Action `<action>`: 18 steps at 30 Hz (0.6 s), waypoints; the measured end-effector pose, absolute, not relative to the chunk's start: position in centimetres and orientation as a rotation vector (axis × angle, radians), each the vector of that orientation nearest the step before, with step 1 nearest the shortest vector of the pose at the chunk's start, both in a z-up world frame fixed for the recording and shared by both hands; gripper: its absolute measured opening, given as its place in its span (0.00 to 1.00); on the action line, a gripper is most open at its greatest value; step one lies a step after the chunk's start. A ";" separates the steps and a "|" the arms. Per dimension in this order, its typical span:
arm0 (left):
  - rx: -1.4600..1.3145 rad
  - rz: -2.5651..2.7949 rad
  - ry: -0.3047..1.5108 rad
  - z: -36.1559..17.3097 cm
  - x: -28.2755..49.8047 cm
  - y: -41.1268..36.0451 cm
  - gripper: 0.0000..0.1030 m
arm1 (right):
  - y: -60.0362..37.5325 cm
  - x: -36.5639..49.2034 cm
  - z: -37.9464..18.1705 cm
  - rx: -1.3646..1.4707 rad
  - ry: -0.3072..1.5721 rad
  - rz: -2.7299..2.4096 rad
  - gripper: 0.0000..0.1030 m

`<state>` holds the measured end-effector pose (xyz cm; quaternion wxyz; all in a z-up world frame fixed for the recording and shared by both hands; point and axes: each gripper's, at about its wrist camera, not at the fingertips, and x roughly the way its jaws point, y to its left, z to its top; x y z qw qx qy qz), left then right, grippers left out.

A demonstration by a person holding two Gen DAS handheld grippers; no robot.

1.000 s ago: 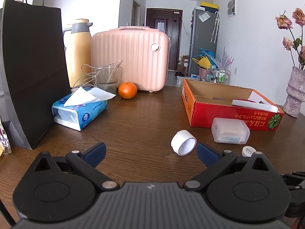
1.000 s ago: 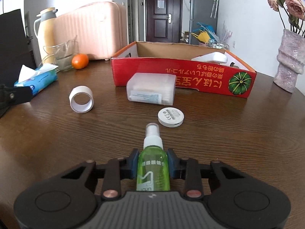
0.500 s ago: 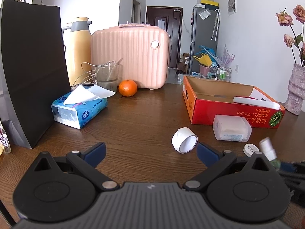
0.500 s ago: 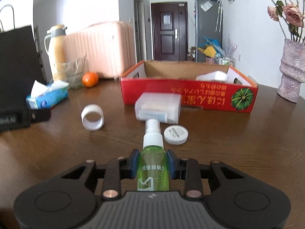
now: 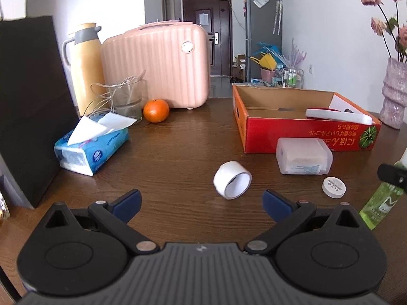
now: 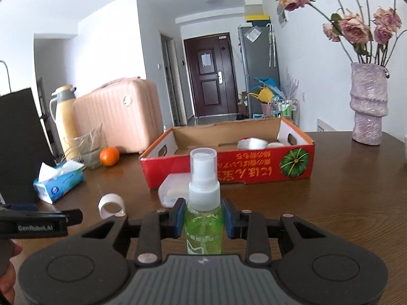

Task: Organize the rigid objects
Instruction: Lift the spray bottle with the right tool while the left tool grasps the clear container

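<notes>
Here the right tool (image 6: 203,222) clamps the green spray bottle (image 6: 203,218) above the surface (image 6: 330,203), hiding most of the clear plastic box (image 6: 170,190), while the left tool (image 5: 201,199) gapes wide behind the tape roll (image 5: 232,183).

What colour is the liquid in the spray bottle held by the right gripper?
Light green, with a white pump top; the spray bottle shows best in the right wrist view.

Two low tabletop views, shared red box (image 5: 309,137).

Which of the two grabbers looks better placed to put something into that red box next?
Right. The right gripper is shut on the green spray bottle, and the red cardboard box lies straight ahead. The left gripper is open and holds nothing, facing the white tape roll.
</notes>
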<state>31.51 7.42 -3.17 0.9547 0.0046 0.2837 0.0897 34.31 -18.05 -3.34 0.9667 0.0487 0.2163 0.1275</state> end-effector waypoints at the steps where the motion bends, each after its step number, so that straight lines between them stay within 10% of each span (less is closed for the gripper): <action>1: 0.017 0.180 0.577 -3.0 31.8 7.1 1.00 | -18.3 34.3 -3.4 0.102 0.435 0.253 0.29; 18: 0.041 0.070 0.634 -1.9 38.7 -0.9 1.00 | -22.6 35.9 -3.0 0.155 0.411 0.163 0.29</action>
